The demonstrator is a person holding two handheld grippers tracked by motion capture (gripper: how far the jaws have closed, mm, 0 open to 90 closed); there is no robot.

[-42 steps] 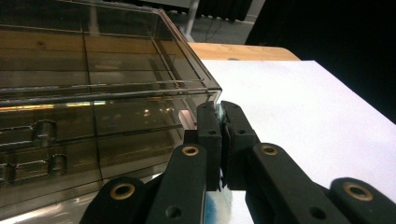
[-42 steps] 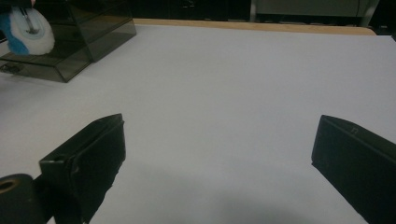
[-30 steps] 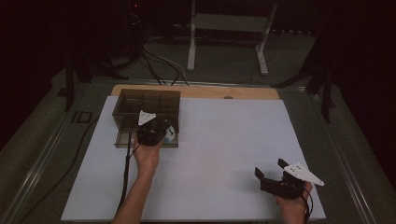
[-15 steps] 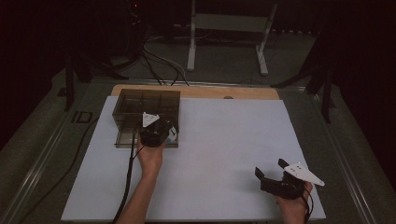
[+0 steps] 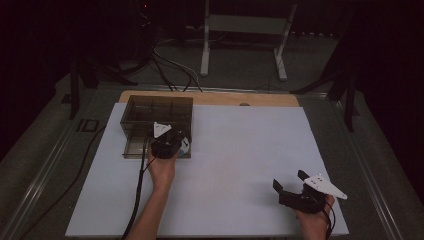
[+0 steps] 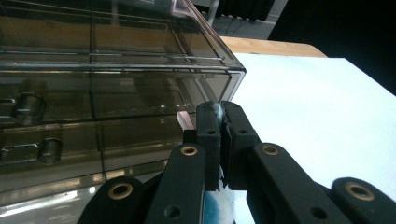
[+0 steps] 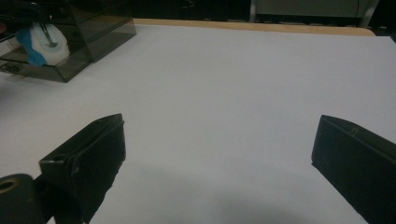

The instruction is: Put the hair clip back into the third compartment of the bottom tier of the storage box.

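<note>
A: Surroundings, high view: white sheet (image 5: 250, 165) covers most of the tabletop; a strip of bare wood tabletop (image 5: 220, 98) shows along its far edge.

B: Confirmed; the same wood strip (image 7: 252, 25) runs along the far edge in the right gripper view; sheet there (image 7: 224, 93) plain white.

A: Beyond the tabletop: a white metal stand (image 5: 245, 37) with two splayed legs on the grey floor (image 5: 240, 75); dark cables (image 5: 167, 70) trail across the floor left of it.

B: A small dark rectangular piece (image 5: 87, 125) lies just off the sheet's left edge; background dark.
</note>
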